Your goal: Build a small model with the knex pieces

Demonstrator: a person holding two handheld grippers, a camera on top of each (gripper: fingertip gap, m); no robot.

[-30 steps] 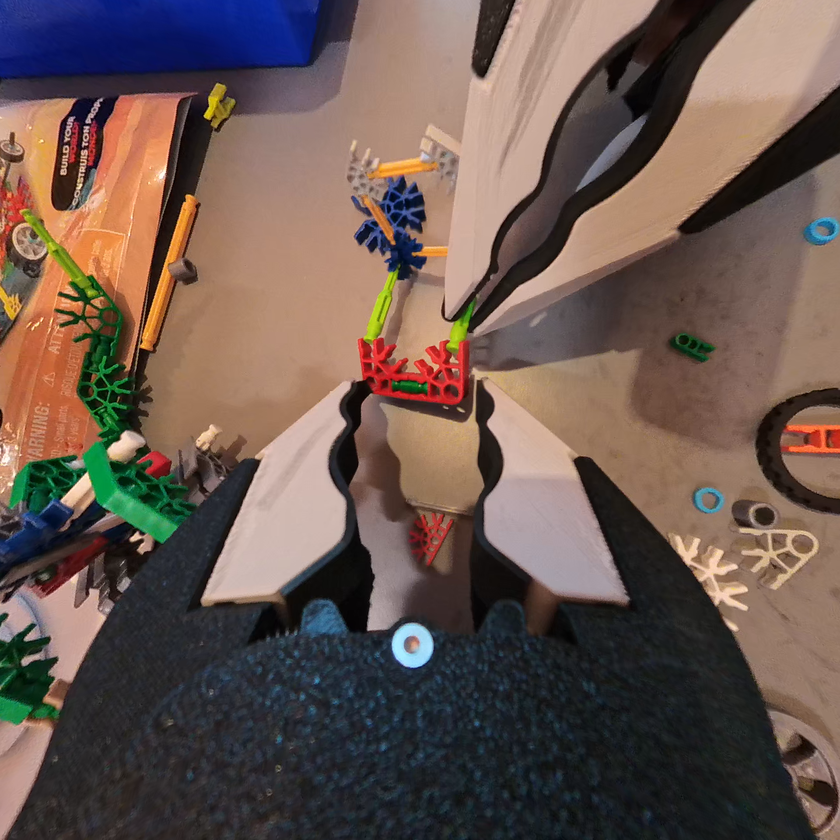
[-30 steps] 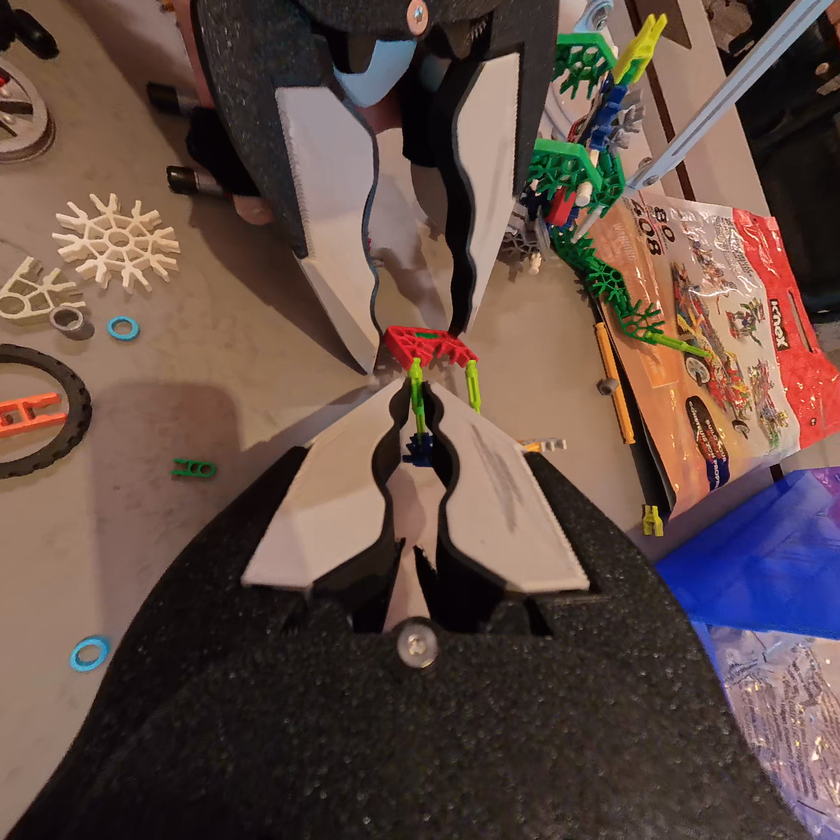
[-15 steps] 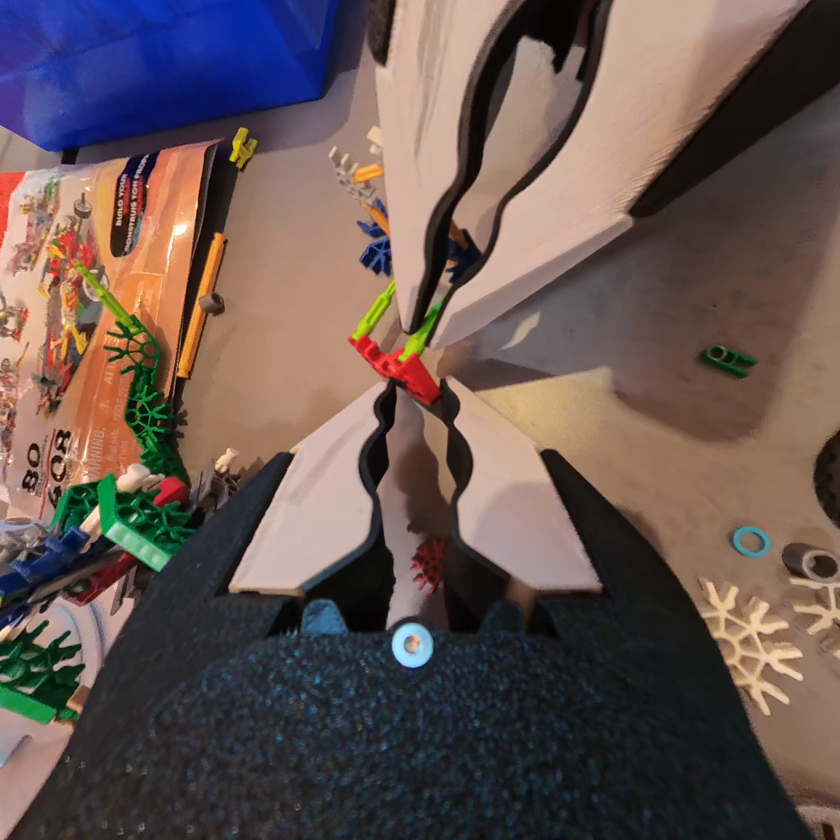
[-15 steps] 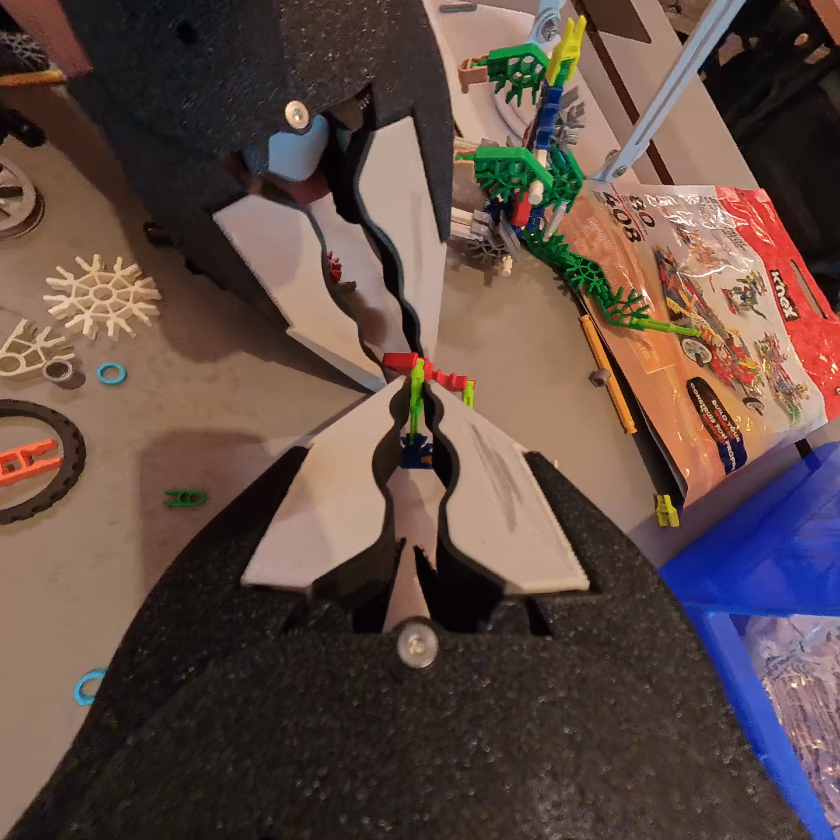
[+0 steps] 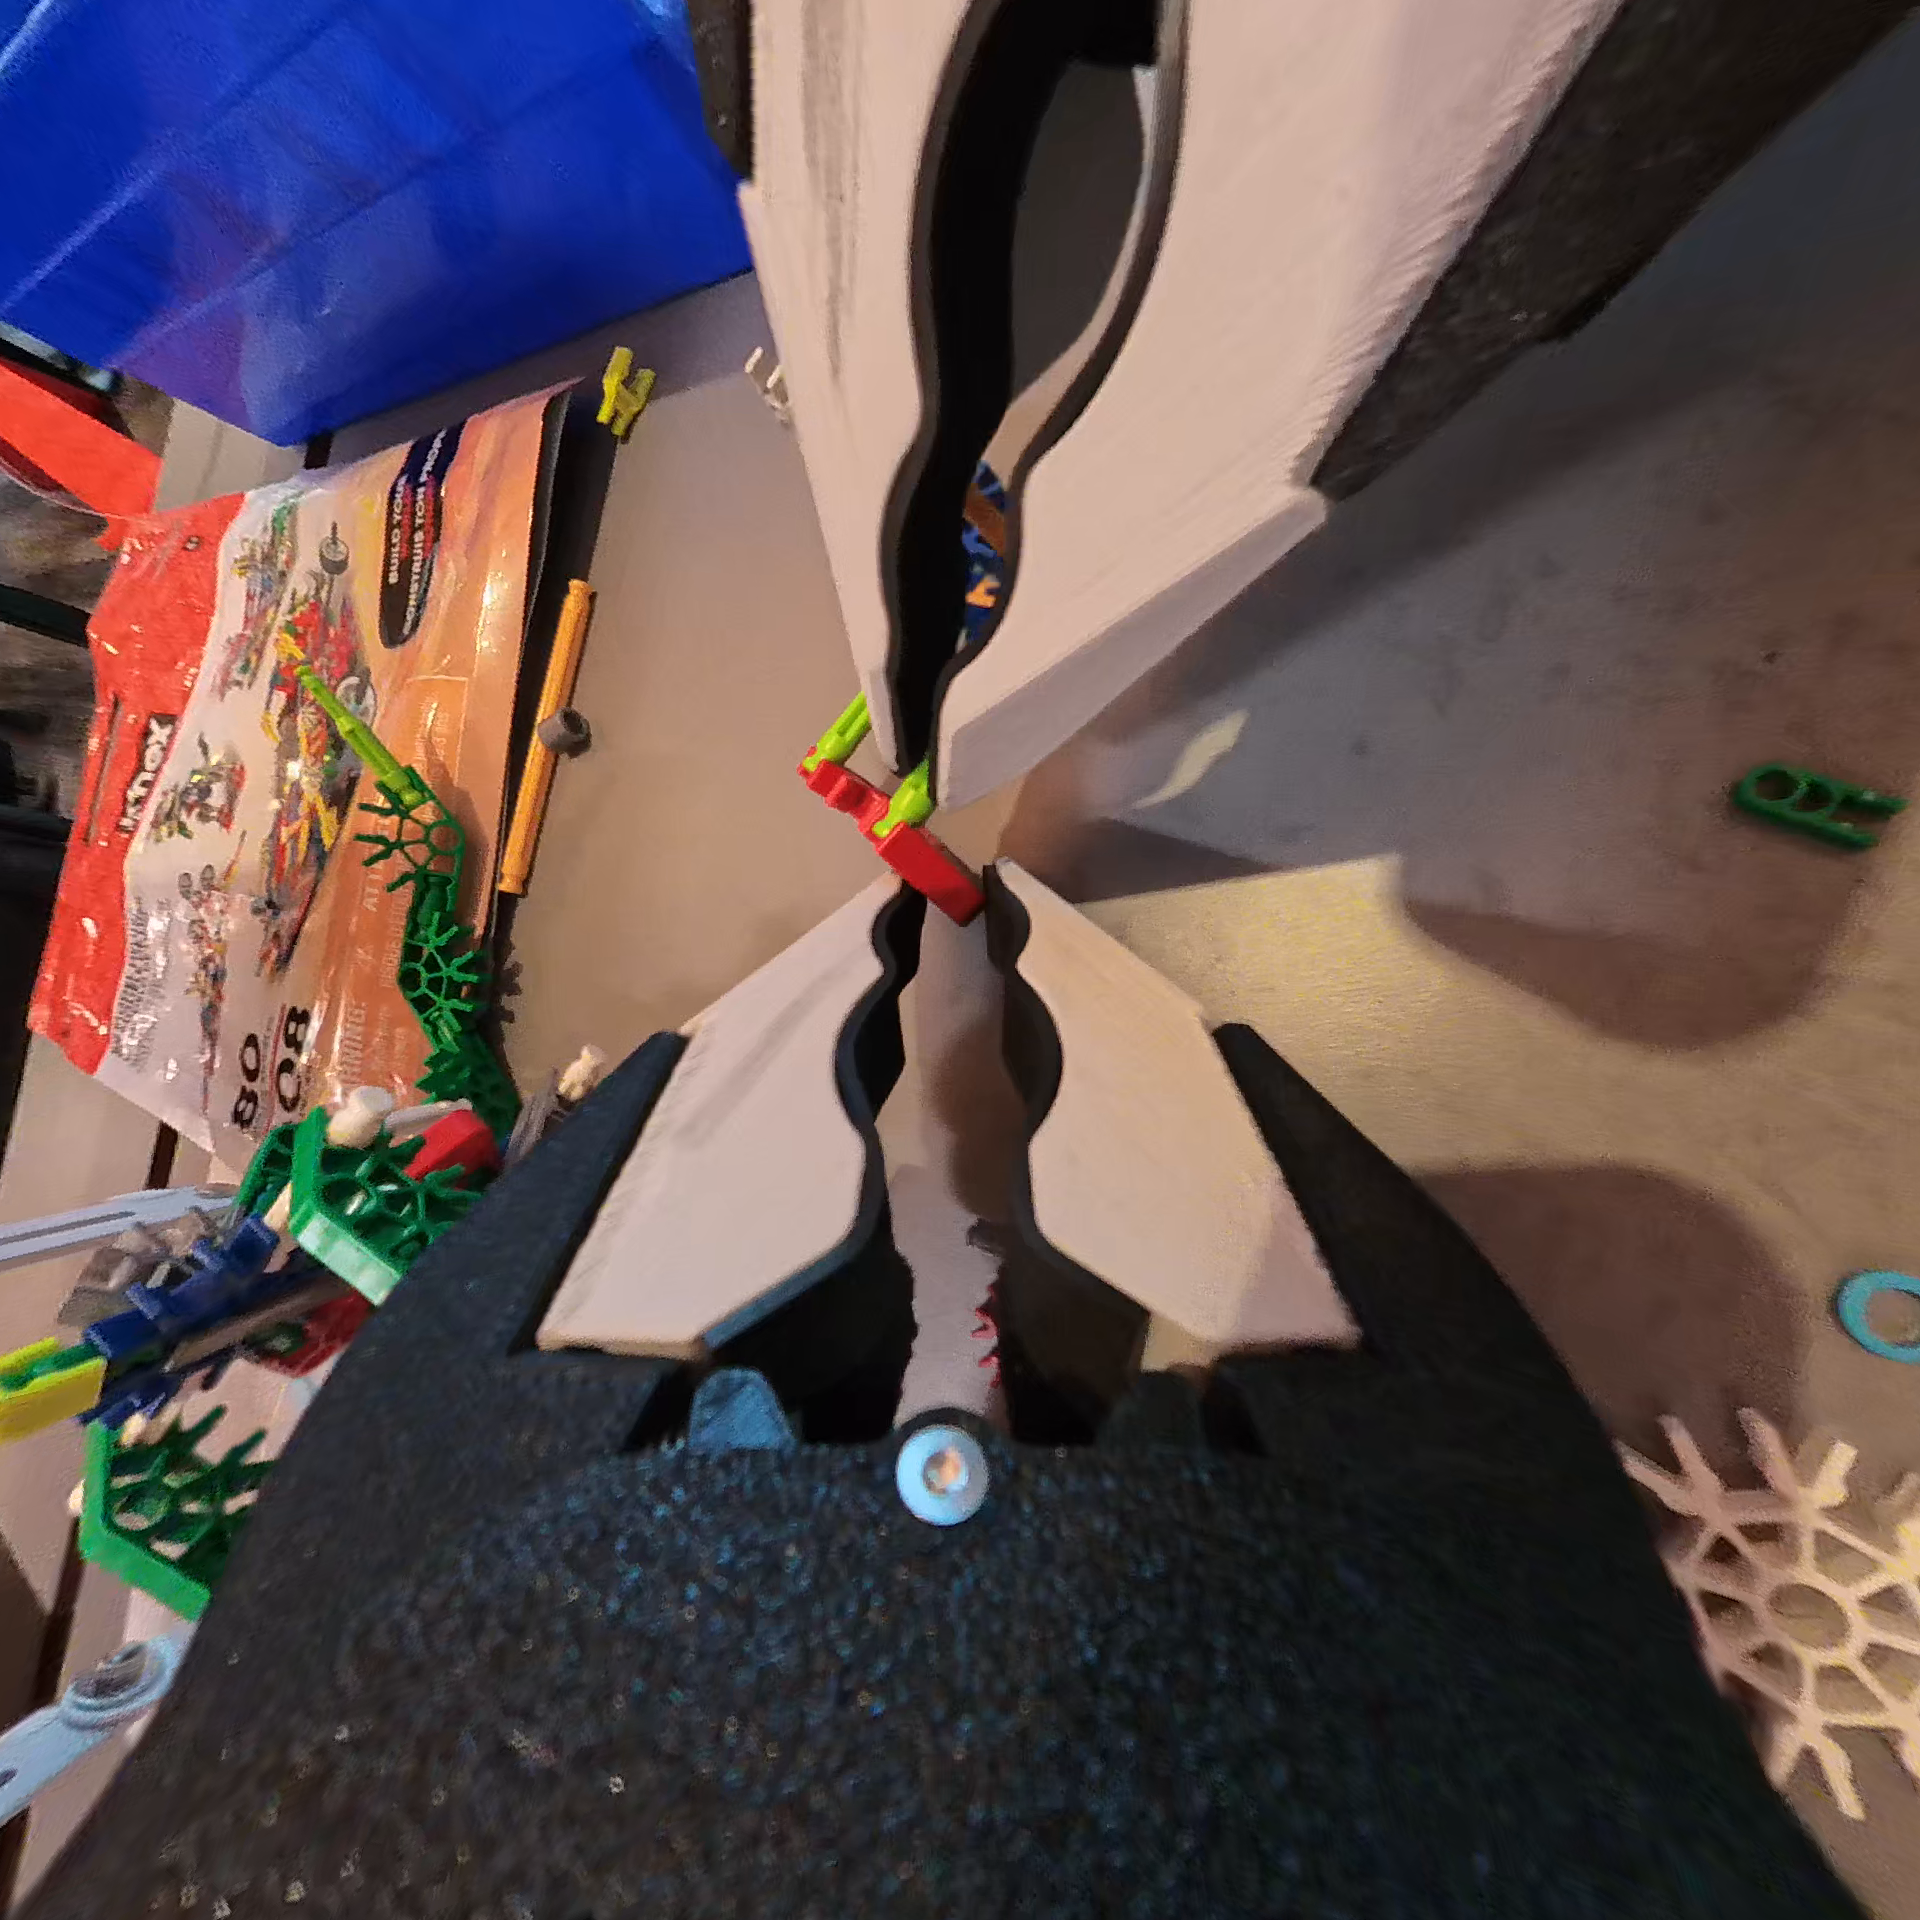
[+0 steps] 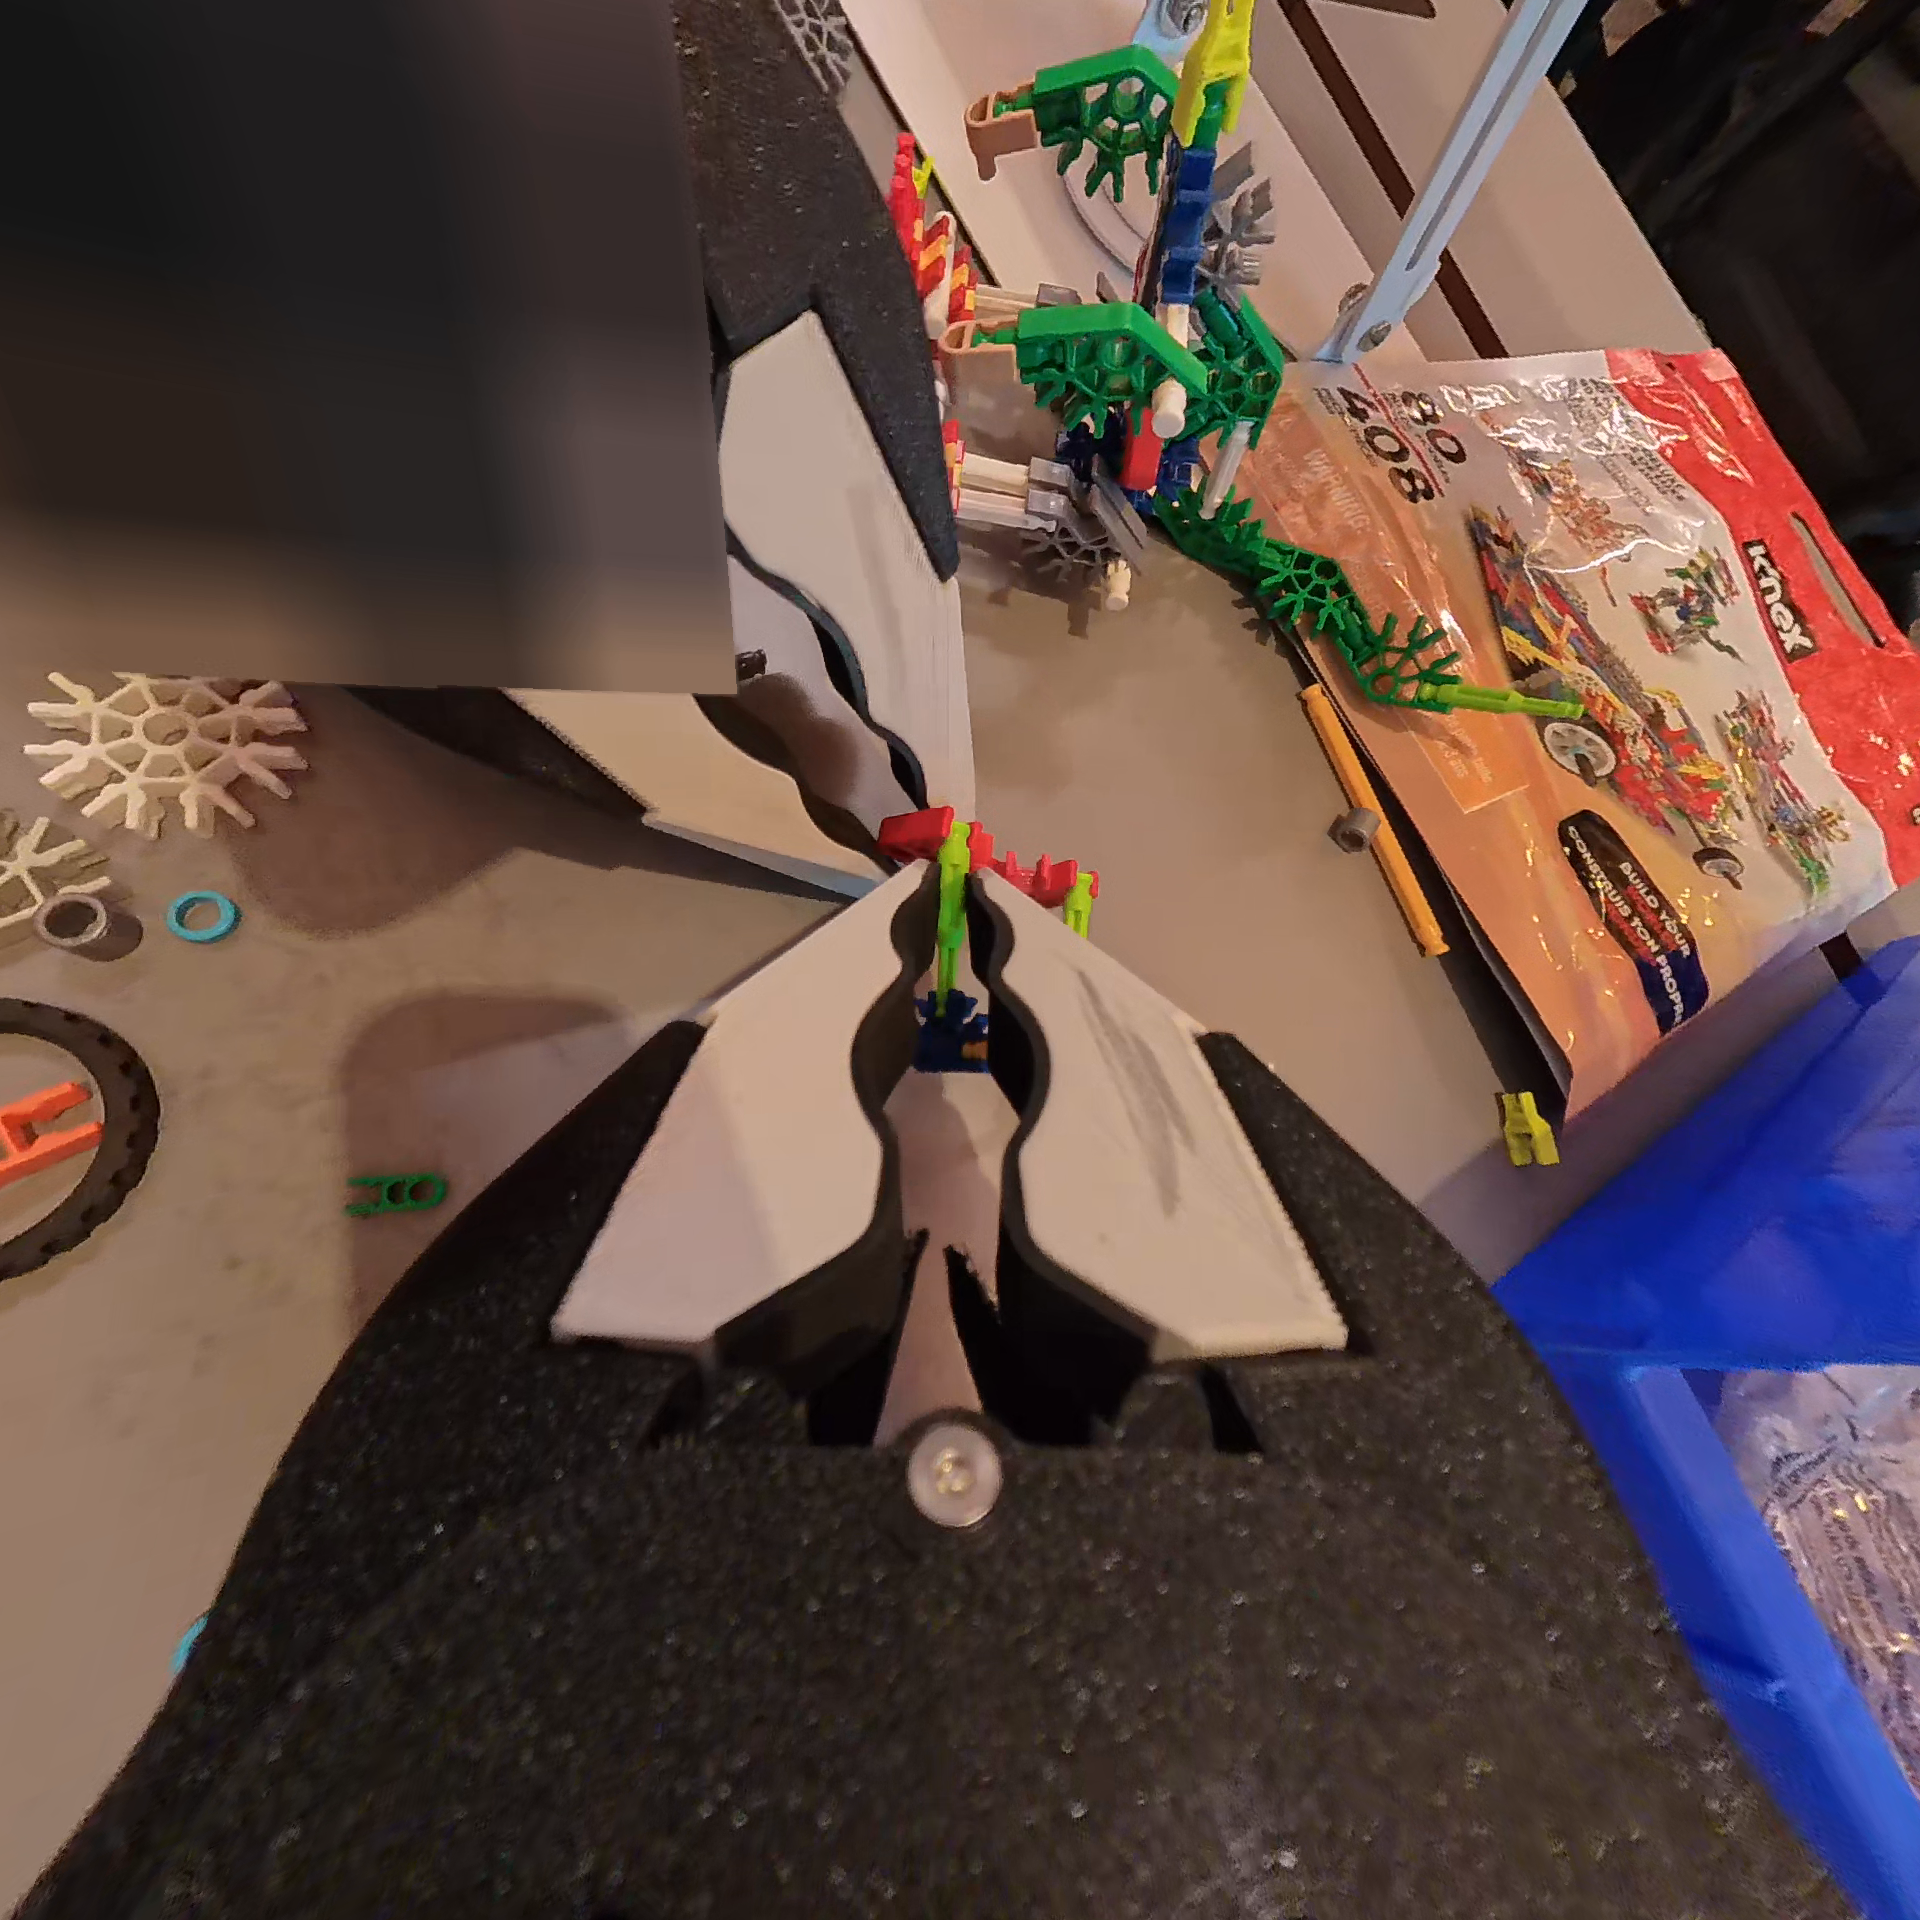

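A small build hangs between my two grippers above the grey table: a red connector with two lime green rods and a blue connector behind. My left gripper is shut on one end of the red connector. My right gripper is shut on one lime green rod, with the blue connector between its fingers. In the left wrist view the right gripper comes in from above. In the right wrist view the left gripper comes in from the upper left. The two pairs of tips almost touch.
A printed toy bag with an orange rod beside it lies by a green and blue build. A blue bin stands at the table edge. White snowflake connector, green clip, teal ring and black tyre lie loose. Less than 4 cm separates the two grippers' tips.
My left gripper has closed from wide open onto the red connector. The small build has turned edge-on to the left wrist view and both grippers have tilted with it.
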